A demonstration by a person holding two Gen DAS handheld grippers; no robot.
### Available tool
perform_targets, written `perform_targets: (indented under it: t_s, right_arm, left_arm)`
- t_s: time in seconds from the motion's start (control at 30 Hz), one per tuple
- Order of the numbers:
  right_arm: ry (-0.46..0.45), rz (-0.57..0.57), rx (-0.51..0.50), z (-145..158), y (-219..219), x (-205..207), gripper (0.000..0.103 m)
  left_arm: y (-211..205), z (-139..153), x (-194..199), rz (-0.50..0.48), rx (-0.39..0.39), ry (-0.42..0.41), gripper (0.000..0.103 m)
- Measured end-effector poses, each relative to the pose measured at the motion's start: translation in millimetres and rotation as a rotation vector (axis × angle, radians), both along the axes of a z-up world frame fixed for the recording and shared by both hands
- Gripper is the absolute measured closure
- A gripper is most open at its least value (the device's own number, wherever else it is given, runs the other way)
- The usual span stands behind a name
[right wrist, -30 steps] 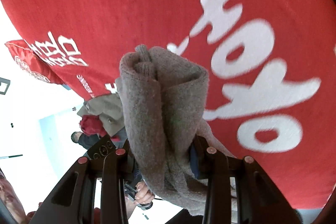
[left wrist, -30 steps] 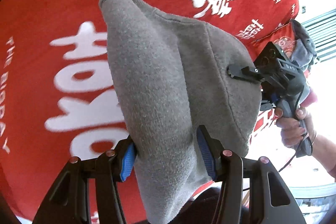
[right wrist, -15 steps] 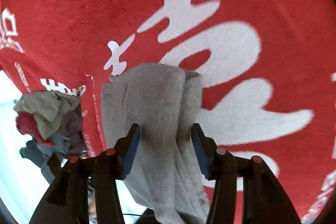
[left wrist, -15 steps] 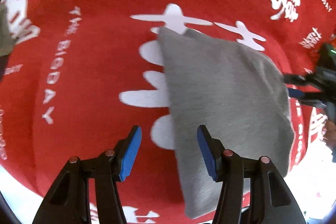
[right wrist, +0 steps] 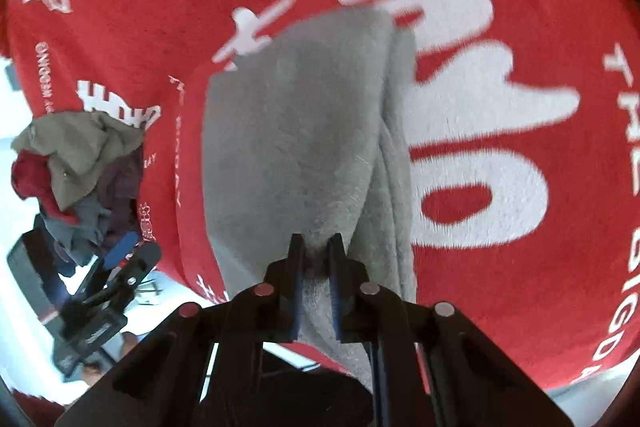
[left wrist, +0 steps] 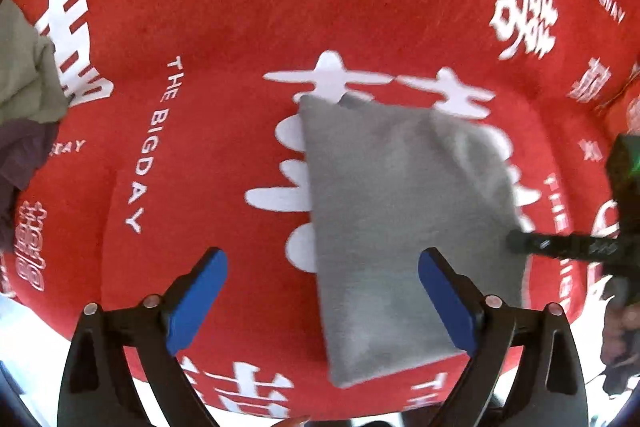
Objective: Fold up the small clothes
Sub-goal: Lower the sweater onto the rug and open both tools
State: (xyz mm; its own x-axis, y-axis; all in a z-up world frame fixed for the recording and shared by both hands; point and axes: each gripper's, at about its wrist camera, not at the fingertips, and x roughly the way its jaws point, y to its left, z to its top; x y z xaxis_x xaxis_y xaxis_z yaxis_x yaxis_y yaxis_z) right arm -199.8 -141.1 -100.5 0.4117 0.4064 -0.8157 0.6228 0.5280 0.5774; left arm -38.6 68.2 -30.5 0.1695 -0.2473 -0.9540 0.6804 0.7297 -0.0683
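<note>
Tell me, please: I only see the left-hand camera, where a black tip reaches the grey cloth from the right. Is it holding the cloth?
Observer: Yes. In the right wrist view, the right gripper has just closed its jaws, and they pinch the near edge of the grey garment.
Operator: Is it one flat layer?
Observer: No. From that side it is doubled along its right edge.
Operator: The heap at my left edge looks olive and purple only.
Observer: The pile of clothes also holds a red piece and a blue-grey piece.
</note>
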Motion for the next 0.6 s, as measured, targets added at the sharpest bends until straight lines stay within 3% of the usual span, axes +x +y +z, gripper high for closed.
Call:
perform_targets:
  t_s: [0.1, 0.23, 0.3, 0.33, 0.4, 0.5, 0.6]
  right_arm:
    - [0.062, 0.022, -0.076, -7, 1, -13, 0.091]
    - [0.094, 0.041, -0.116, -31, 3, -25, 0.089]
    - [0.104, 0.028, -0.129, -27, 2, -29, 0.079]
    - [0.123, 0.025, -0.137, -27, 2, -31, 0.068]
    - [0.162, 0.009, -0.123, -28, 3, -39, 0.063]
    - [0.186, -0.021, -0.118, -18, 6, -47, 0.063]
    - [0.157, 0.013, -0.228, 12, 16, -42, 0.064]
  left_arm:
    - [-1, 2, -3, -0.006, -0.001, 0.006, 0.000]
    - [-6, -19, -7, -0.007, 0.114, 0.015, 0.000]
    - [-6, -30, -12, -0.018, 0.156, 0.034, 0.000]
    - [-6, -34, -14, -0.023, 0.172, 0.038, 0.000]
    - [-6, -42, -20, -0.032, 0.200, 0.058, 0.000]
    - [-4, -46, -26, -0.039, 0.213, 0.076, 0.000]
    - [-2, -43, -30, -0.027, 0.208, 0.081, 0.000]
